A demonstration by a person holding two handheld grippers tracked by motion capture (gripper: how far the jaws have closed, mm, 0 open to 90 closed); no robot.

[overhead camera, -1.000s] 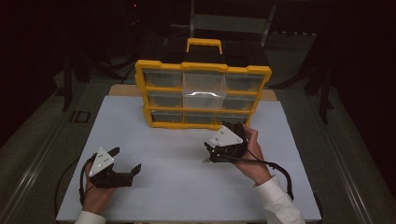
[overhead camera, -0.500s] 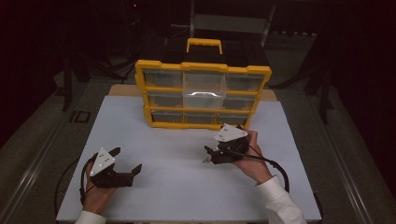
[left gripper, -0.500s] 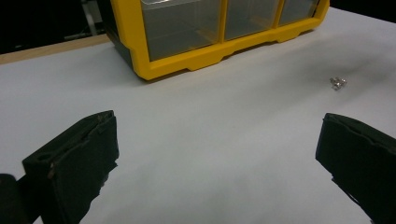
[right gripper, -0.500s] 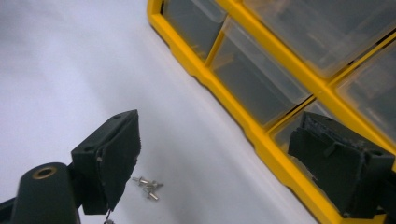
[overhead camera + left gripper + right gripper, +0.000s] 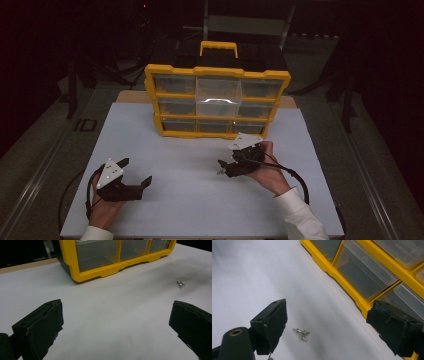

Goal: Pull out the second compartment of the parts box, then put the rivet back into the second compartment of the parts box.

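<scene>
Right gripper [image 5: 327,322] gapes wide over small silver metal screws [image 5: 301,333] lying between its jaws; left gripper [image 5: 134,175] open too, the yellow plastic drawer organizer [image 5: 217,102] ahead; no readable writing.

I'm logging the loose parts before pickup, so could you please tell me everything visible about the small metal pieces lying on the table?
The small metal pieces look like a few short silvery screws or pins, shiny, lying flat in a loose cluster that seems to touch. They rest on the white table, in front of the yellow drawer organizer. The open right gripper is aimed over them with its jaws wide to either side, not touching. From the left gripper view they show as a tiny glinting speck.
</scene>
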